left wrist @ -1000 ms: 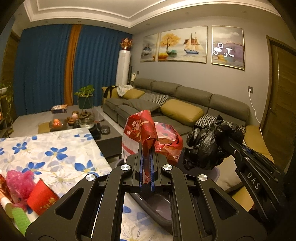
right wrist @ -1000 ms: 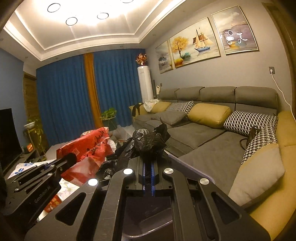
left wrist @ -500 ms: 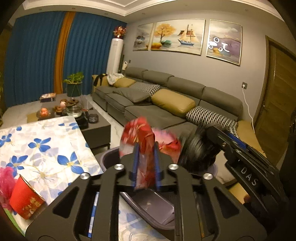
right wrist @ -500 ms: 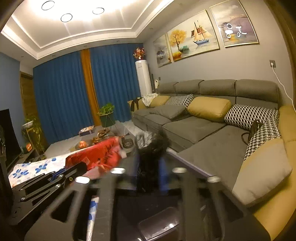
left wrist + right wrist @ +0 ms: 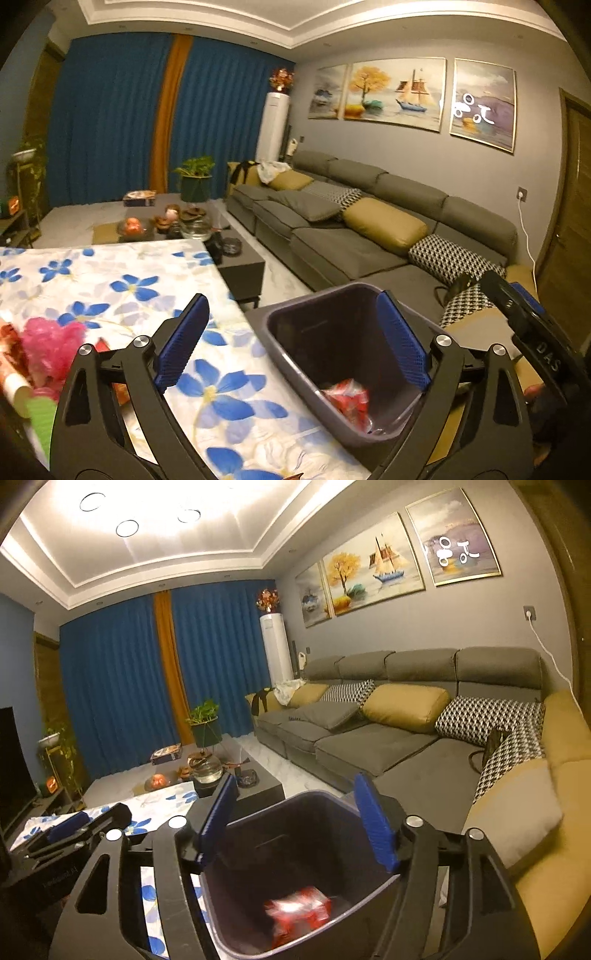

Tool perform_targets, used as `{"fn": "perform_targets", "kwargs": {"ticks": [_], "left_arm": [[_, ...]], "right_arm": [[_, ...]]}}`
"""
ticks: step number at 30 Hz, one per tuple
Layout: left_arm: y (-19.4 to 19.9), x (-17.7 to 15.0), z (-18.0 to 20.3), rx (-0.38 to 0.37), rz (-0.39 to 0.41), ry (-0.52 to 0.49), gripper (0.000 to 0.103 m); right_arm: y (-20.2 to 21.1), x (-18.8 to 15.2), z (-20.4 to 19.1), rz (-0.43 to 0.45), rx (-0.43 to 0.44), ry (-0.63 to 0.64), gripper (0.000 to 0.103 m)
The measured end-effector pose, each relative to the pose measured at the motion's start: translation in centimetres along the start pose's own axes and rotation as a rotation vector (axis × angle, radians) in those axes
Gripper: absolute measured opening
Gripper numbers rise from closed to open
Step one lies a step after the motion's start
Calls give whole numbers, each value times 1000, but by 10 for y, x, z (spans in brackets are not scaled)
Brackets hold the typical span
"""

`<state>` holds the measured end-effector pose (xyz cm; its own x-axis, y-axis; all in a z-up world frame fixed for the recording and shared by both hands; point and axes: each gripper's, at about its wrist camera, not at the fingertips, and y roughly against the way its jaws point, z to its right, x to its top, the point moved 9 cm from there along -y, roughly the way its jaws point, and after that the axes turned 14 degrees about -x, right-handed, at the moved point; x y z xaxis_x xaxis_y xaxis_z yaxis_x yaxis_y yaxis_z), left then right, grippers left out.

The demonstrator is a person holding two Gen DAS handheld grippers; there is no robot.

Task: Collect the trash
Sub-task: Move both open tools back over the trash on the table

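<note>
A dark grey bin (image 5: 280, 354) (image 5: 258, 834) stands beside the flower-print table (image 5: 122, 280). A crumpled red bag (image 5: 347, 398) (image 5: 299, 912) lies at its bottom; the black bag is not visible. My left gripper (image 5: 295, 339) hangs over the bin's near rim, jaws opening wide, nothing between them. My right gripper (image 5: 295, 823) is above the bin too, jaws opening and empty. On the table's left edge lie a pink fluffy ball (image 5: 51, 347), red scraps and a paper roll (image 5: 14, 387).
A long grey sofa (image 5: 351, 236) with yellow and patterned cushions runs along the right wall. A low dark coffee table (image 5: 236, 258) with a glass teapot and fruit sits beyond the table. The right gripper's body (image 5: 532, 339) shows at the right edge of the left wrist view.
Both grippers opened and let go. The red bag dropped into the bin, and the black bag left the right gripper and is out of sight. The left view shifted, with the bin now lower in view.
</note>
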<state>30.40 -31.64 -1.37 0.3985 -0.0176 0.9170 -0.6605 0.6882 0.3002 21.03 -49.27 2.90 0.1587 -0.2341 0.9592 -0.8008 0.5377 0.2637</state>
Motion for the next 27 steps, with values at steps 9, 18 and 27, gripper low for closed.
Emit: {"fn": "perform_targets", "kwargs": {"ticks": [9, 18, 27], "left_arm": [[71, -5, -24, 126, 29, 0, 92], [165, -33, -75, 275, 55, 22, 92], [247, -65, -118, 403, 86, 52, 92]], "right_arm": [[49, -6, -12, 41, 8, 52, 77], [98, -35, -48, 15, 92, 89, 79], [149, -131, -122, -139, 249, 207, 79]]}}
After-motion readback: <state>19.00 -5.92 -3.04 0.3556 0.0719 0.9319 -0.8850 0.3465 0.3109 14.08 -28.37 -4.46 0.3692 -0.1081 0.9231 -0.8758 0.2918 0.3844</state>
